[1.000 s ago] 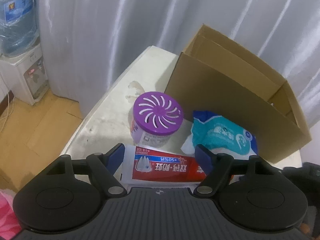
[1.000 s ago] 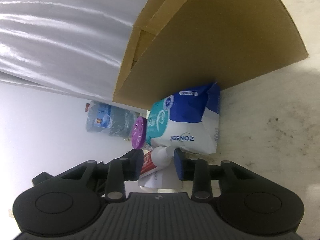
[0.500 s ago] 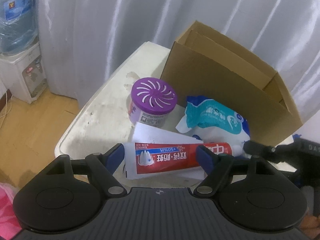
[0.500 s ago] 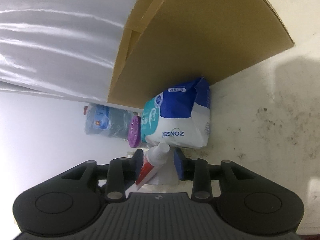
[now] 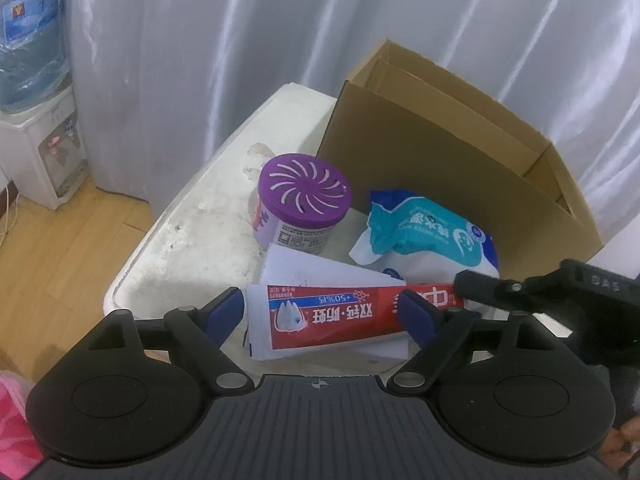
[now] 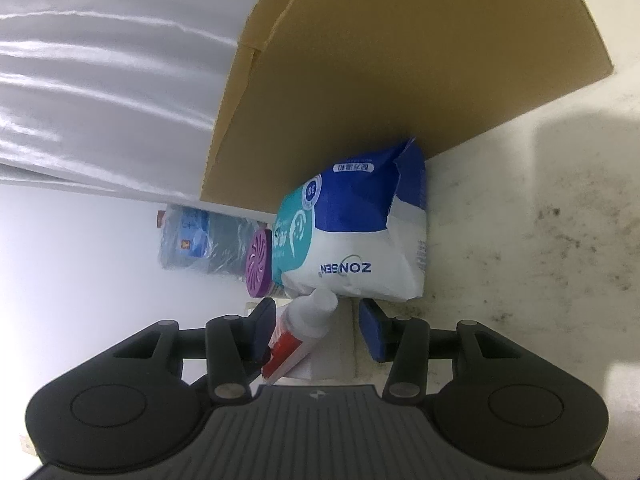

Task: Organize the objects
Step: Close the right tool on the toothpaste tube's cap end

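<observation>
On the white table [image 5: 192,240] before the box [image 5: 432,160], the toothpaste [image 5: 340,316] lies between the left claw [image 5: 320,312], now opening, and the right claw [image 6: 316,328], apart around its cap, seemingly a handover.

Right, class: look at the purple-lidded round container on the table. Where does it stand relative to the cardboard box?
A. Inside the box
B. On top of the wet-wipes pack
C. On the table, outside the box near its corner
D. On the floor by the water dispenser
C: the purple-lidded container stands upright on the table, outside the cardboard box beside its near corner.
</observation>
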`<action>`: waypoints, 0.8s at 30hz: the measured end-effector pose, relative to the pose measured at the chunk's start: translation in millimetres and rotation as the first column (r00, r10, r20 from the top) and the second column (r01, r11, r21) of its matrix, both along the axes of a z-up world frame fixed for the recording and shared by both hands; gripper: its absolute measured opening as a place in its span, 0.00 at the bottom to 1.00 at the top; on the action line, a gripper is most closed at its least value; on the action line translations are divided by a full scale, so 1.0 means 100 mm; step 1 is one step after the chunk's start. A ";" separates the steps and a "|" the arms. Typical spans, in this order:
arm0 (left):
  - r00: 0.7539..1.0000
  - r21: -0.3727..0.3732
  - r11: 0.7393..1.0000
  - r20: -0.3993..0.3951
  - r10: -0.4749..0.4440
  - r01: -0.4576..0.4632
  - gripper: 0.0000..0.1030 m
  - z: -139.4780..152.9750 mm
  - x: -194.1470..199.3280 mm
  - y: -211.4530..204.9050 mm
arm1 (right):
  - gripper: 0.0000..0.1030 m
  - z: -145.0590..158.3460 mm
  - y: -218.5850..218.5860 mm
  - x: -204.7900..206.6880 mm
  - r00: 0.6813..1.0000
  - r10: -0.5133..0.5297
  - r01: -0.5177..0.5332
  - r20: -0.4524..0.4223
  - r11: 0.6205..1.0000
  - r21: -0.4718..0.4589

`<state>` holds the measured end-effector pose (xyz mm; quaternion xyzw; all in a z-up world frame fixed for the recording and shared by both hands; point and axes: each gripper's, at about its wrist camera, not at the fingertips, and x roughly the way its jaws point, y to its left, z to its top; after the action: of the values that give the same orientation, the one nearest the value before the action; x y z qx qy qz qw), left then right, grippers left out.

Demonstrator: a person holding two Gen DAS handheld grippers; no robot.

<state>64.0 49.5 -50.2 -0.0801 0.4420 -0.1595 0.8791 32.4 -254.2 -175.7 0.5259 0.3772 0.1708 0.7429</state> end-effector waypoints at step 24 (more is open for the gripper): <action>1.000 -0.030 0.999 -0.018 0.021 -0.022 0.81 0.00 -0.09 0.02 | 0.33 0.11 0.22 0.06 0.998 0.043 -0.039 0.046 0.997 -0.068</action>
<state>55.4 51.7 -50.5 -0.0997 0.4465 -0.1560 0.8754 38.8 -232.6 -164.4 0.4888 0.3757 0.1858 0.7652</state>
